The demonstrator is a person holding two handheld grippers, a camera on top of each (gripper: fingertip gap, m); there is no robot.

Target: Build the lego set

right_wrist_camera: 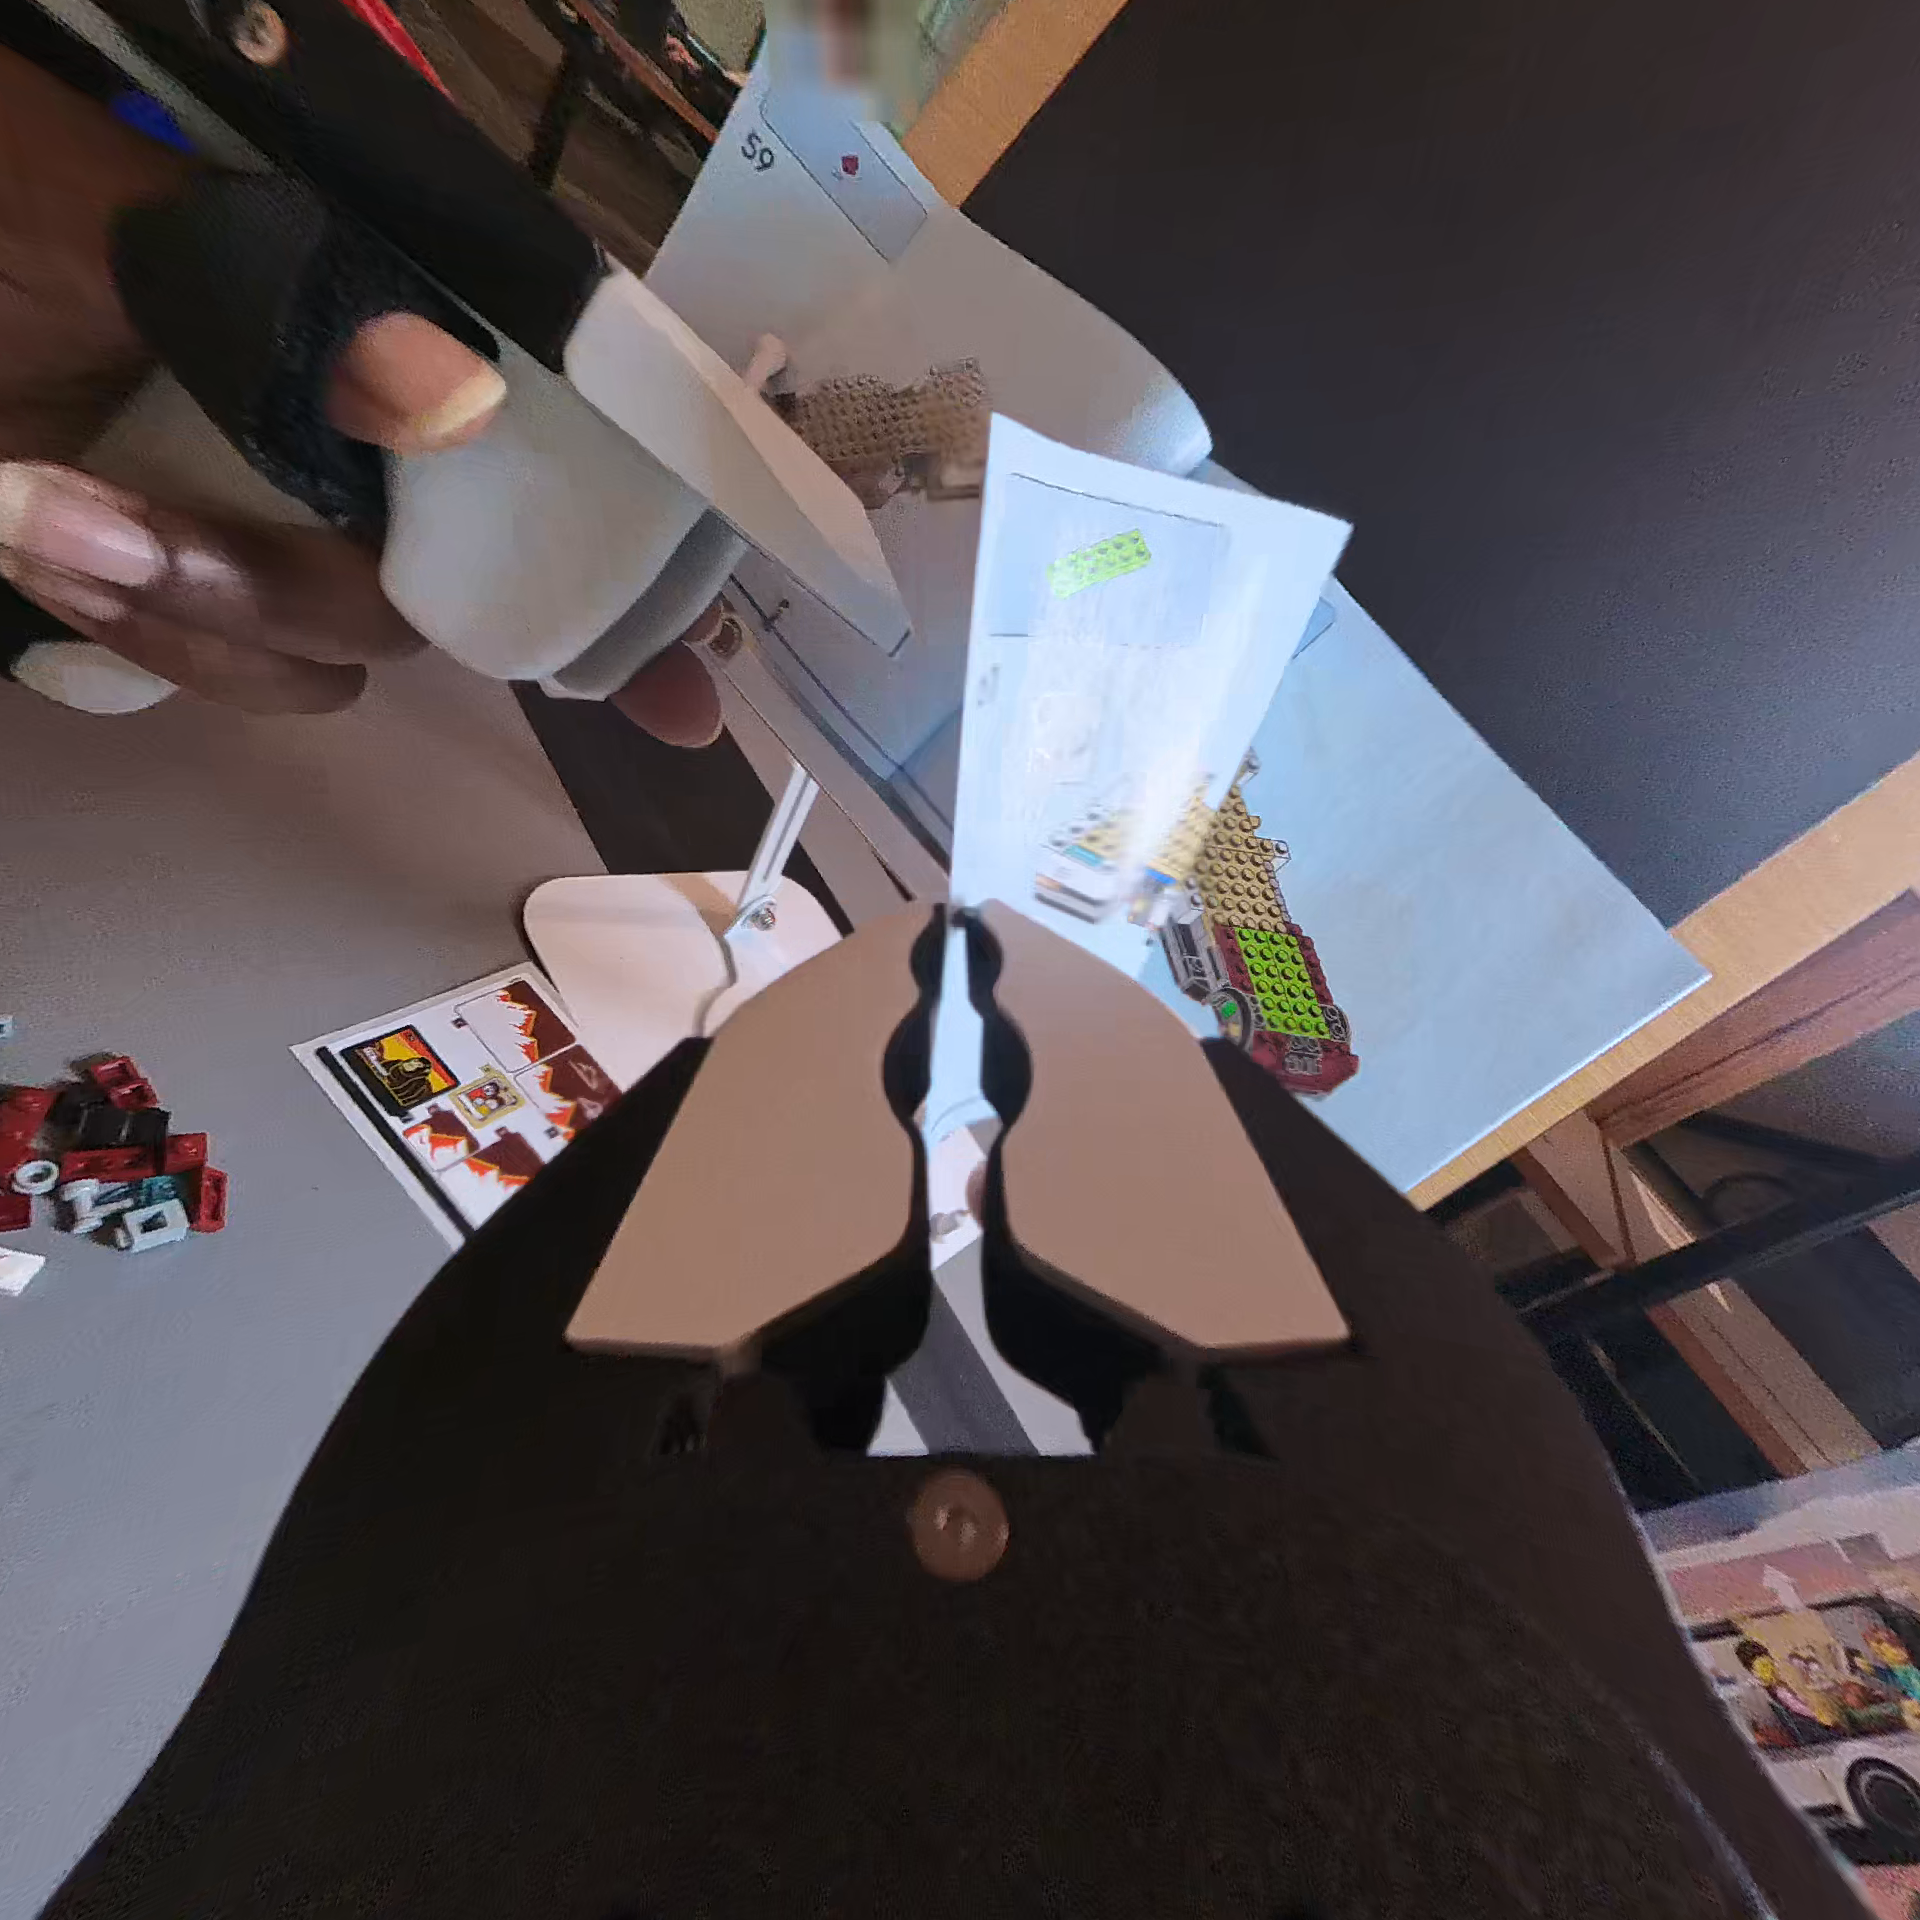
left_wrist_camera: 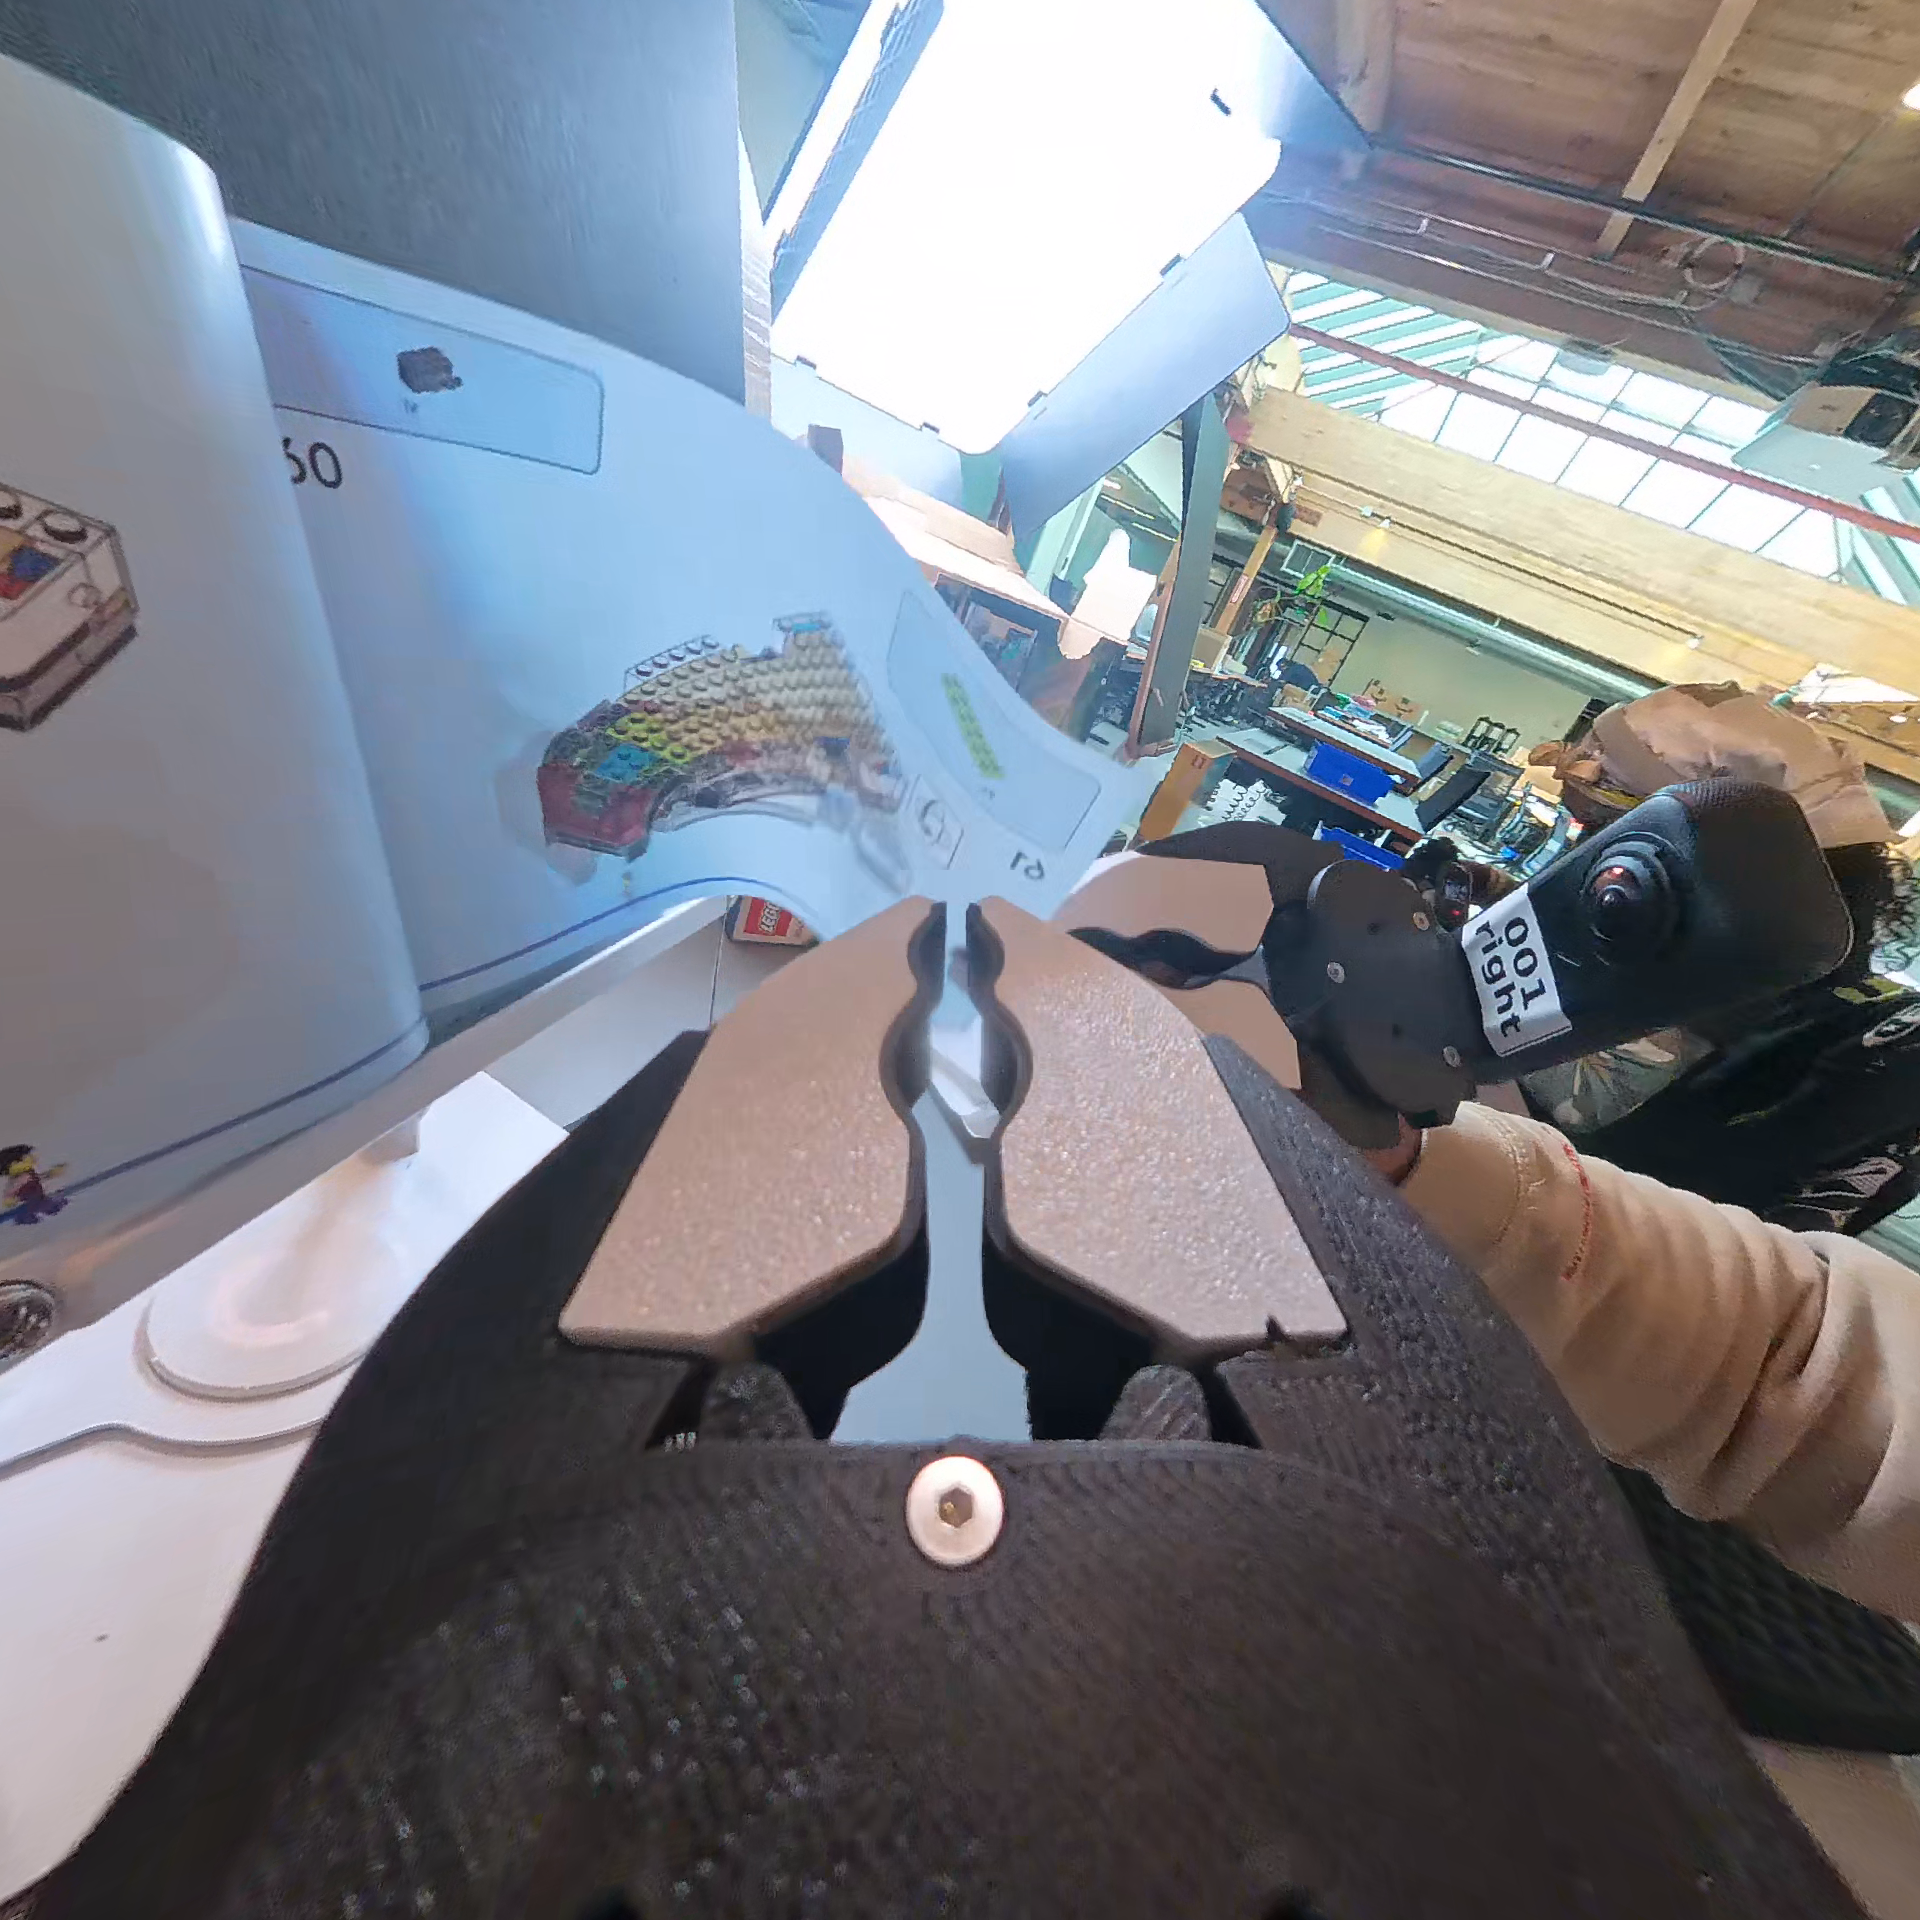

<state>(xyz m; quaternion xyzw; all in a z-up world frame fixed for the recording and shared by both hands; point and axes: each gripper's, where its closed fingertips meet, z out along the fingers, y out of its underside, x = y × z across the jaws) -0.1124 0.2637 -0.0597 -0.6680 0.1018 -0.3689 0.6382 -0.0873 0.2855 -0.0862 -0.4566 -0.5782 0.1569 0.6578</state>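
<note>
A brick-building instruction booklet (right_wrist_camera: pixel 1455 883) stands open on a white stand (right_wrist_camera: pixel 644 935). One page (right_wrist_camera: pixel 1122 707) is lifted off it and curls toward both grippers; the left wrist view shows it too (left_wrist_camera: pixel 831 623). My right gripper (right_wrist_camera: pixel 954 912) is shut on this page's edge, and the sheet rises edge-on from its tips. Its fingers (left_wrist_camera: pixel 1153 904) reach in from the right in the left wrist view. My left gripper (left_wrist_camera: pixel 956 914) is shut, with its tips at the same page edge. In the right wrist view its finger (right_wrist_camera: pixel 727 457) ends just left of the page.
A sticker sheet (right_wrist_camera: pixel 457 1091) and a heap of red, black and grey bricks (right_wrist_camera: pixel 114 1153) lie on the grey table left of the stand. A printed box (right_wrist_camera: pixel 1808 1662) lies at the lower right. A person (left_wrist_camera: pixel 1714 1039) stands close on the right, a sleeve (left_wrist_camera: pixel 1610 1299) behind the right gripper.
</note>
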